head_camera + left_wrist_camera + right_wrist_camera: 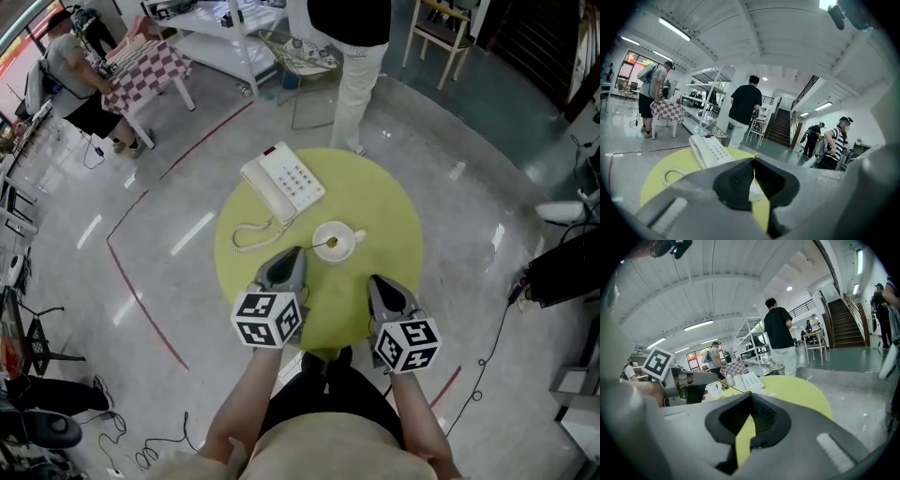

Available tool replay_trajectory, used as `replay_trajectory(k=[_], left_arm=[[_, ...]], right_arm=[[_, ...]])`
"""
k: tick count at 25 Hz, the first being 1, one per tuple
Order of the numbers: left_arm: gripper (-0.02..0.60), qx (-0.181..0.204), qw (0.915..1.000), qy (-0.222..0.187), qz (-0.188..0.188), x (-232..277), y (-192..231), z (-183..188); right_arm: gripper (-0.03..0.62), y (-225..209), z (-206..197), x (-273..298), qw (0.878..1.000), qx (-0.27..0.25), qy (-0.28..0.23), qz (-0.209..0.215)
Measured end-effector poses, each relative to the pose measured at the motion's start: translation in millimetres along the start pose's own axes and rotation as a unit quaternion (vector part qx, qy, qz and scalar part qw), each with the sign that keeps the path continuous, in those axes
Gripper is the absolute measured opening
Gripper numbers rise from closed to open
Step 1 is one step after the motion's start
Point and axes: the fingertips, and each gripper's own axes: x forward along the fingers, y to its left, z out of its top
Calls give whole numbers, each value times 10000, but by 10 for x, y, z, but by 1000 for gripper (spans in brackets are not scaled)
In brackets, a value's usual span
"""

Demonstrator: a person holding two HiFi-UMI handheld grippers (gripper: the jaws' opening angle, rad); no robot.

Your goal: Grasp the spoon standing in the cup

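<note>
A white cup [336, 242] stands on a saucer near the middle of the round yellow-green table [380, 202]. A thin gold spoon [319, 246] leans out of the cup to the left. My left gripper [299, 251] is shut on the end of the spoon's handle. In the left gripper view only the gold tip of the spoon [755, 157] pokes up above my left gripper [754, 161]. The right gripper view shows the spoon [733, 389] slanting down from the left gripper [712, 377]. My right gripper [373, 279] [750, 395] hangs over the table's near edge, right of the cup, jaws shut and empty.
A white desk phone [283, 181] [708, 151] with a coiled cord lies at the table's far left. A person [358, 56] stands just beyond the table. Farther off are a checkered table [145, 70] with a seated person, white shelving and a wooden chair [441, 33].
</note>
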Motion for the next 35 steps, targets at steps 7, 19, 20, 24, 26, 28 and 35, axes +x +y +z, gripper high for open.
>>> replay_trajectory(k=[7,19,20,24,26,28,35], left_arm=[[8,-6,9999,-137,-16,-194,-30,46],[8,-3,9997,-222,-100,-489,-125,33],[8,-2,9997,-216,-109,-505,-132,21],[8,-6,9997,-190,-135,-571,-169,-16],[8,-12,9997,-172,-144,-601,-179,-42],[8,-26,9998,-155,-151,-628,-178,-73],[8,-56,9998,-98,-153,-703,-211,-182]], right_arm=[[2,66,-2,-122,10000,-32,-65,-18],[2,212,0,-230,9997,-158,-142,81],[2,225,-2,-235,9997,-170,-141,86],[2,273,-12,-272,9996,-203,-135,107],[2,292,-27,-291,9996,-205,-135,109],[2,311,-47,-306,9996,-204,-137,105],[2,330,-84,-386,9996,-219,-154,75]])
